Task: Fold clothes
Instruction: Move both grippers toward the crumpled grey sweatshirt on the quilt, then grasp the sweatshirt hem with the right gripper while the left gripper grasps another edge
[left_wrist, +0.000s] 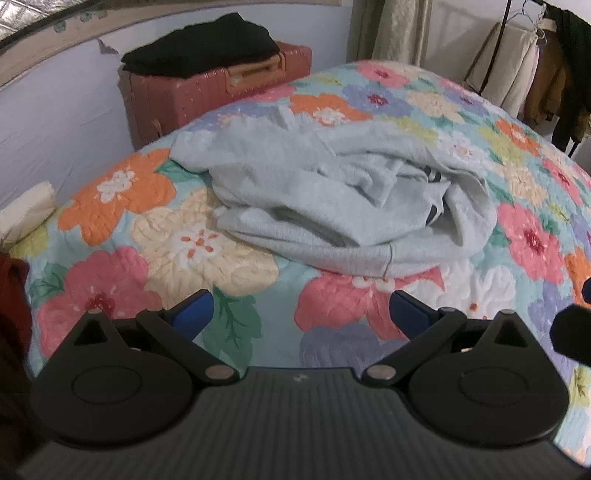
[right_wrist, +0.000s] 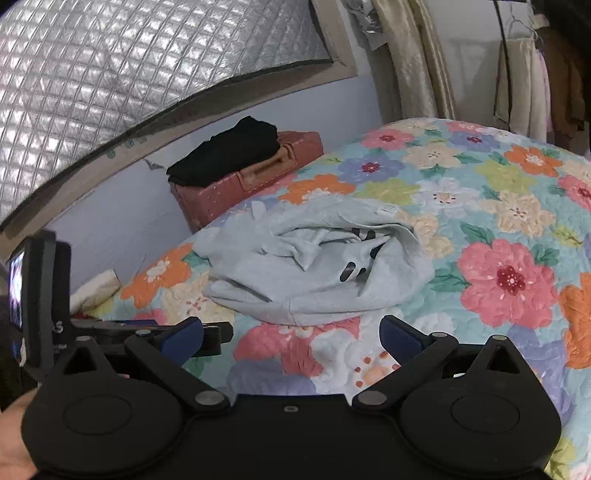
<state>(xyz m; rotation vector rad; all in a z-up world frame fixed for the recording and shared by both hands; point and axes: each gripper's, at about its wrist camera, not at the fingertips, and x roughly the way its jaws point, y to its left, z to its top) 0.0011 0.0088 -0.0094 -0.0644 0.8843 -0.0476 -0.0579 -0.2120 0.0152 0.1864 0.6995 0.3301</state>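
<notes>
Spread jaws, seemingly crumpled grey garment (left_wrist: 332, 206)

Both wrist views near, facing rumpled garment (left_wrist: 343, 206)

Both grippers: black ribbed bodies, silver pivot screws, blue-padded jaws.

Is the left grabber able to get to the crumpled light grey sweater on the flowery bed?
Probably yes. The left gripper is open and faces the crumpled light grey sweater, with only bare floral quilt between them. Nothing blocks the way.
</notes>
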